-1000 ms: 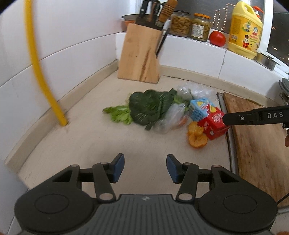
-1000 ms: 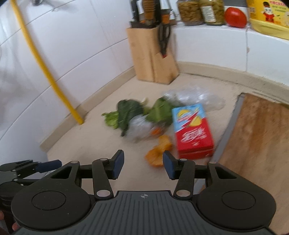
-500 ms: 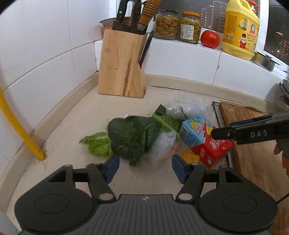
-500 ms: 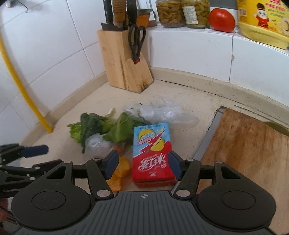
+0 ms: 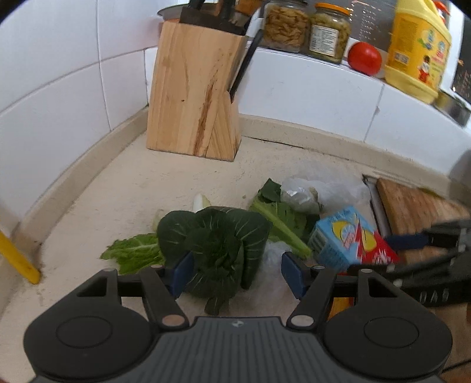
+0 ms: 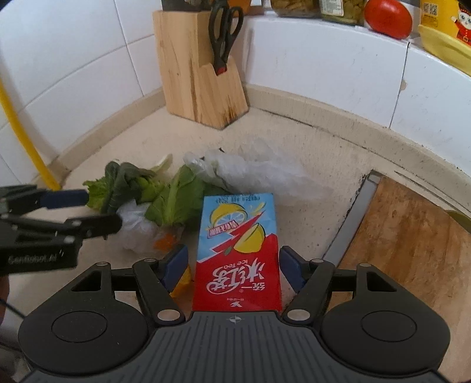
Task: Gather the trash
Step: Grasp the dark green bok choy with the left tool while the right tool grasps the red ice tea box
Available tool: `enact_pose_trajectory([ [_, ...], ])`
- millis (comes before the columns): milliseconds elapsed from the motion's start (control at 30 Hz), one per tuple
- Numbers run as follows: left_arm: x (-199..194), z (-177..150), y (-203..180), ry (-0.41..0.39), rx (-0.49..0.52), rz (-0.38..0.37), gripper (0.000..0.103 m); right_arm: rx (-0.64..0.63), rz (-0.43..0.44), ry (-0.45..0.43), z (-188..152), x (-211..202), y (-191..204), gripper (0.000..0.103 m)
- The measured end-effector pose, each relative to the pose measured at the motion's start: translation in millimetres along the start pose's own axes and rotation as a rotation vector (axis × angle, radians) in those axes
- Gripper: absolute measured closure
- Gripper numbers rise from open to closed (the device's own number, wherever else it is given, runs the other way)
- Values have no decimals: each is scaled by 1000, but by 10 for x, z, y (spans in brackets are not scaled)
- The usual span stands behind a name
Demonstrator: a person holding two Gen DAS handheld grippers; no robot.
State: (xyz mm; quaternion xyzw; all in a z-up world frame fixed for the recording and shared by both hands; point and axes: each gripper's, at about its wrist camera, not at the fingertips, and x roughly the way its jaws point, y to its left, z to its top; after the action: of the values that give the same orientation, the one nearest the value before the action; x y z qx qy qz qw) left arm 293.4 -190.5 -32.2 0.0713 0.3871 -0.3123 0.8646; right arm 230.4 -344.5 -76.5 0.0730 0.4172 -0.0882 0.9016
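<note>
The right hand-held gripper [image 6: 232, 266], its jaws opening, straddles one red-and-blue drink carton [image 6: 237, 253] printed "Ice Tea" at the lower centre of its frame without the pads pressing it, and the left hand-held gripper [image 5: 235, 269] stands released around one dark leafy green [image 5: 215, 244] at lower centre of its own frame. Out from these on the bench [image 5: 132, 188] lie one pale lettuce leaf [image 5: 132, 250] and crumpled clear plastic bags [image 6: 259, 168]. Farther back stand one wooden knife block [image 5: 194, 97], two jars [image 5: 285, 26], one tomato [image 5: 364, 57] and one yellow jug [image 5: 418, 50] at the upper right.

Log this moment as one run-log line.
left gripper: open, over dark leafy greens | right gripper: opening, astride ice tea carton, ungripped
</note>
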Motion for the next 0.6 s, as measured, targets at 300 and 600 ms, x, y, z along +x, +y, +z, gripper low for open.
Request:
enact_pose_trajectory([
  [300,54,122,262,7,-175,-118,44,25,19,29,-13,130,-78,31],
  [600,211,64,358,77,-212,-58,71,11,64,46,-67,55,62,32],
])
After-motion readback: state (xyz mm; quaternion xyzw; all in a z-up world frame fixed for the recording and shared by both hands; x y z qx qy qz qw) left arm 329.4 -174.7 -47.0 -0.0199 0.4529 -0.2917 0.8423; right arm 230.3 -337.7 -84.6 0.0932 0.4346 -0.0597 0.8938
